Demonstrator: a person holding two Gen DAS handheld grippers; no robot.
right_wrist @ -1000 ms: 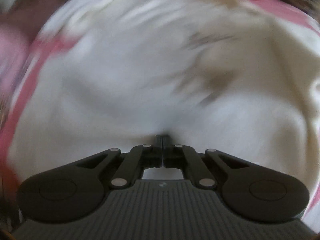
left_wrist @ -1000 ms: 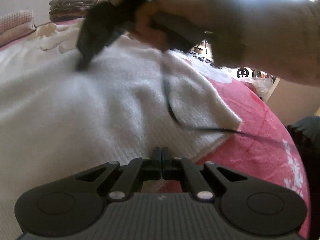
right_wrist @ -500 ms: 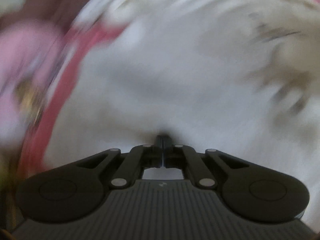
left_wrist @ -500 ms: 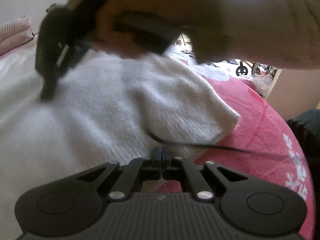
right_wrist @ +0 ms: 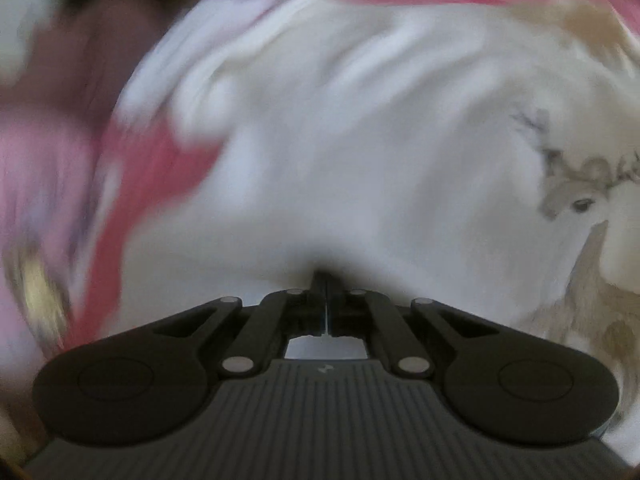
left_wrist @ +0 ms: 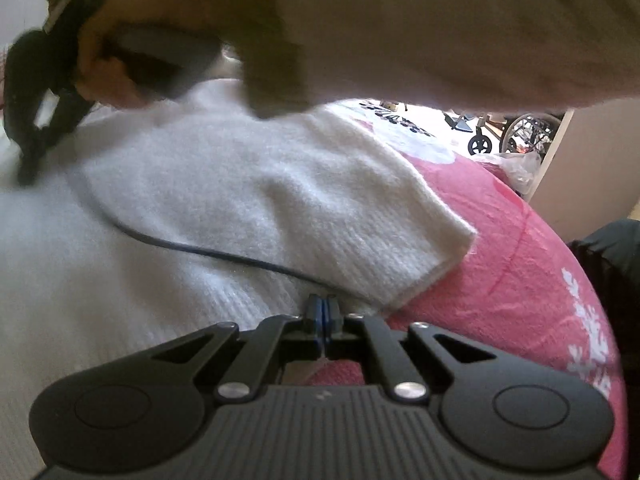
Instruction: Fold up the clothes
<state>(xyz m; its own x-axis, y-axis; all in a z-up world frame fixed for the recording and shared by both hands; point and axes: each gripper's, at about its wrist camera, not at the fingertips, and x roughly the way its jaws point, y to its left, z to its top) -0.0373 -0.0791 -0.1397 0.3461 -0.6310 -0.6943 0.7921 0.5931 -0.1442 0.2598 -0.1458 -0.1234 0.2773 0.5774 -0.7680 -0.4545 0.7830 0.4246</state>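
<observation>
A white knit sweater [left_wrist: 260,200] lies spread on a pink bedspread [left_wrist: 520,280]. One folded part ends in a corner at the right [left_wrist: 460,240]. My left gripper [left_wrist: 322,312] is shut, its tips low at the sweater's near edge with nothing seen between them. A hand [left_wrist: 108,68] holds my right gripper [left_wrist: 28,168] at the far left, tips down on the sweater. In the blurred right wrist view the right gripper [right_wrist: 324,280] is shut, its tip pressing into the white sweater [right_wrist: 320,160]. A deer print [right_wrist: 580,204] shows at the right.
A black cable [left_wrist: 200,250] trails across the sweater from the right gripper toward the left one. A pale sleeve [left_wrist: 440,28] fills the top of the left wrist view. Wheeled frames [left_wrist: 516,132] stand beyond the bed, and a dark object [left_wrist: 612,264] is at its right edge.
The right gripper has slid left across the sweater with its tips on the fabric, dragging the cable after it. The left gripper has stayed in place.
</observation>
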